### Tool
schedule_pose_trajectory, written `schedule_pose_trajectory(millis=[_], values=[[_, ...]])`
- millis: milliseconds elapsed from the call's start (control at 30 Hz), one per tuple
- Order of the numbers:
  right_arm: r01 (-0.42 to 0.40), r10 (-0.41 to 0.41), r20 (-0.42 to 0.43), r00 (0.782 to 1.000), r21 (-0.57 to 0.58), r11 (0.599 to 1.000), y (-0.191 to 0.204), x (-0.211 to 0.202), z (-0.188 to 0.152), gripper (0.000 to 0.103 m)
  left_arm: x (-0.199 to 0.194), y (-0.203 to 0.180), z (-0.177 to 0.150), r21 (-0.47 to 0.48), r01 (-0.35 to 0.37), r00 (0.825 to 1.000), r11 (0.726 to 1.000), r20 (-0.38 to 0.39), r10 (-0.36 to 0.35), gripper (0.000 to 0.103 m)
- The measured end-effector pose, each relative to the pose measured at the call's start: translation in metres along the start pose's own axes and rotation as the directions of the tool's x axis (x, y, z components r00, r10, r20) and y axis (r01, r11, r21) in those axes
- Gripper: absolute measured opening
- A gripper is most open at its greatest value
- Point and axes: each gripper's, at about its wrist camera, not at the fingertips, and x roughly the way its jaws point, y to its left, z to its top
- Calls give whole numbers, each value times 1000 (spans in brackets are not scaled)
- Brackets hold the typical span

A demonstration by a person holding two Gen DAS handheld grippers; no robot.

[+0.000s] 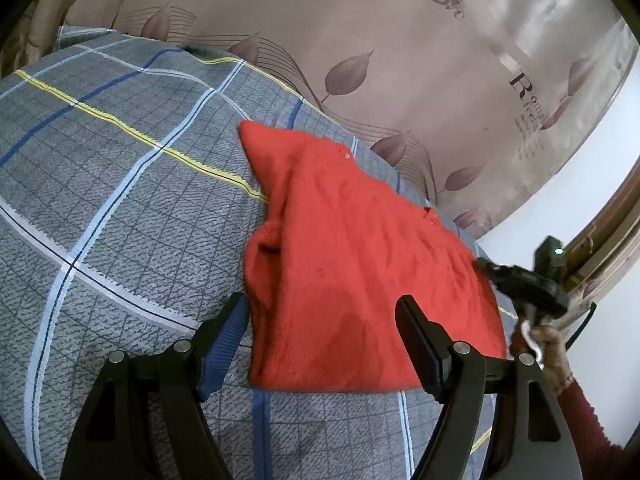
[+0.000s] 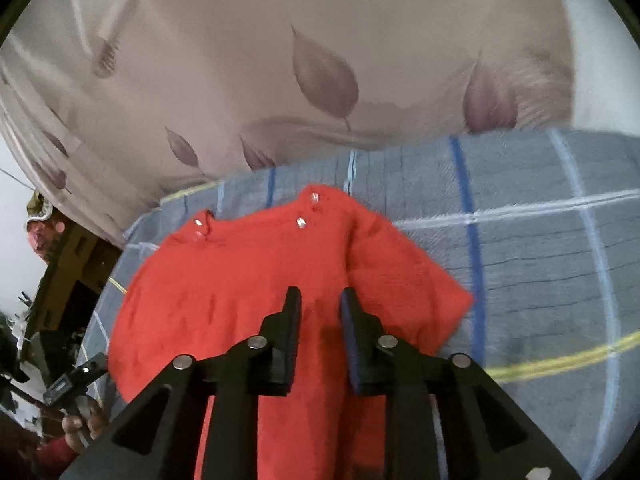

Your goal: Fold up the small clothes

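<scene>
Two tools in frame, one garment. Small red knitted sweater (image 1: 360, 264) lies on the bed, on a grey quilted cover with blue, white and yellow check stripes (image 1: 120, 184), close to the edge by the beige leaf-print curtain (image 1: 360, 40). It looks partly folded: one side lies doubled over the body, with a sleeve cuff bunched at the fold in the left wrist view. Small clear snap buttons (image 2: 301, 223) show at the neckline in the right wrist view. Left tool (image 1: 322, 312): jaws wide apart, hovering at the near hem, one finger beside the garment's edge over the cover, the other over the red knit; gripping nothing. Right tool (image 2: 320, 304): jaws narrowed to a small gap with red fabric visible through it, positioned over the sweater's middle; no cloth visibly pinched, and contact with the fabric can't be confirmed from this angle. Left wrist view also shows the right tool's black body (image 1: 528, 280) at the sweater's far side edge, held by a hand with a dark red sleeve. Right wrist frame is motion-blurred.
</scene>
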Motion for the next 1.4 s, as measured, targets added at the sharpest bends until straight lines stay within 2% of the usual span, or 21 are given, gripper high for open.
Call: schedule_pose_trajectory(millis=[33, 67, 133, 233, 300, 367, 433, 600, 667, 767, 867, 1000, 1067, 1133, 1167, 1300, 1400], values=[[21, -21, -14, 1000, 9, 1000, -2, 7, -1, 18, 0, 0, 0, 0, 0, 1000, 1000, 0, 0, 77], [36, -36, -14, 999, 28, 999, -6, 11, -1, 6, 0, -1, 0, 1, 0, 1000, 1000, -1, 0, 77], [28, -29, 25, 999, 41, 999, -7, 4, -4, 3, 0, 0, 0, 0, 1, 1000, 1000, 0, -1, 77], [85, -86, 118, 989, 9, 996, -2, -22, -8, 3, 0, 0, 0, -3, 5, 1000, 1000, 2, -5, 77], [95, -96, 117, 988, 12, 995, -9, -24, -6, 3, 0, 0, 0, -4, 5, 1000, 1000, 3, -5, 77], [126, -125, 74, 989, -6, 992, -13, -11, -7, 3, 0, 1, 0, -4, 4, 1000, 1000, 3, -4, 77], [125, -125, 56, 991, 3, 992, -16, -2, -8, 3, 0, 1, 0, -4, 4, 1000, 1000, 3, -4, 77], [67, -72, 105, 992, 53, 996, -27, -5, -16, 3, 0, 1, 0, -5, 5, 1000, 1000, 4, -5, 77], [45, -53, 115, 992, 66, 997, -30, -11, -16, 7, 0, 1, 0, -6, 5, 1000, 1000, 4, -5, 77], [84, -95, 188, 978, 66, 994, -22, -31, -19, 11, 0, 1, 1, -5, 4, 1000, 1000, 4, -4, 77], [145, -131, 258, 957, -35, 989, 10, -46, -17, 11, 0, 1, 1, -5, -1, 1000, 1000, 5, 1, 77], [245, -204, 200, 958, -207, 947, 51, -28, -11, 11, 1, -2, 2, 5, -14, 1000, 1000, 2, 14, 77], [292, -264, 150, 953, -223, 930, 52, -12, -12, 11, 1, -2, 2, 7, -21, 1000, 1000, 2, 21, 77], [346, -332, 97, 938, -208, 915, 43, 4, -15, 10, 1, -3, 2, 8, -26, 1000, 1000, 3, 26, 77], [355, -348, 73, 935, -199, 913, 37, 9, -18, 6, 1, -3, 2, 9, -28, 1000, 1000, 4, 28, 77], [326, -315, 93, 944, -134, 936, 30, -3, -19, 5, 1, -5, 1, 18, -51, 999, 999, 7, 50, 77], [308, -286, 168, 943, -127, 943, 39, -25, -26, 13, -1, -12, 2, 53, -131, 991, 990, 23, 130, 78]])
